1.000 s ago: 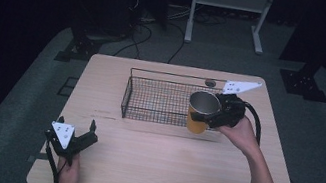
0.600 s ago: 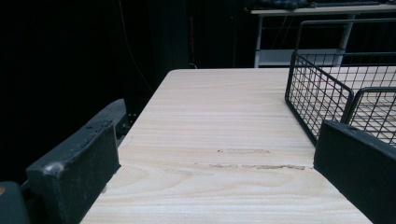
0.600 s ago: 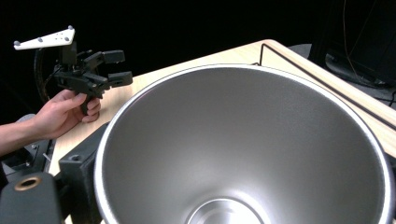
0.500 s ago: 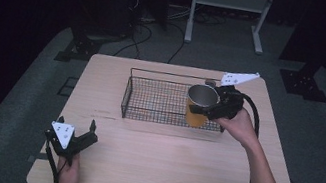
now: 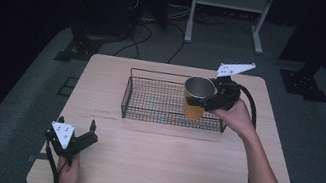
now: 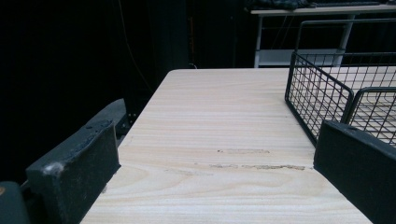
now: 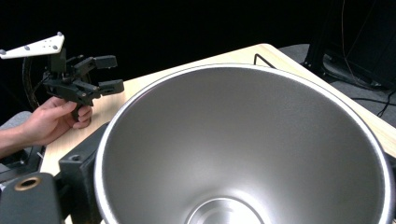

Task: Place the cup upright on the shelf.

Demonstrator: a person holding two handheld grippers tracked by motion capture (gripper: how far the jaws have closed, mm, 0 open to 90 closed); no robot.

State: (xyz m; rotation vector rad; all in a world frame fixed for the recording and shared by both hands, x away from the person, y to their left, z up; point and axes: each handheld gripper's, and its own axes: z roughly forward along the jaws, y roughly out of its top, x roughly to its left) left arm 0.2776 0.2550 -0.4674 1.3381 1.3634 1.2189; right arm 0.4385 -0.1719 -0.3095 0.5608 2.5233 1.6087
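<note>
We look down on a pale wooden table (image 5: 158, 167) in a dark room, with grey flooring around it, cables on the floor behind and a white metal stand (image 5: 230, 2) at the back. A black wire basket (image 5: 159, 101) sits on the far half of the table. From above, our right gripper (image 5: 210, 100) holds an orange cup with a steel lining (image 5: 196, 100) upright over the basket's right end, its jaws pressed on the cup's side; whether the cup's base touches the basket floor we cannot tell. The right gripper view gives what the high view does not: the cup's bare, shiny steel interior (image 7: 243, 144) seen straight down from the rim, one black jaw hard against its left wall, the far jaw hidden behind the bowl. That view also shows the left gripper (image 7: 105, 72) off at the table's other side, held in a hand (image 7: 51, 119), jaws spread with nothing between them. In the high view the left gripper (image 5: 74, 137) rests near the front left corner, well apart from the basket. The left gripper view looks along the tabletop (image 6: 219, 135) between its two parted jaws, with the basket's left corner (image 6: 322, 88) ahead on the right and faint scuff marks (image 6: 243, 158) on the wood.
</note>
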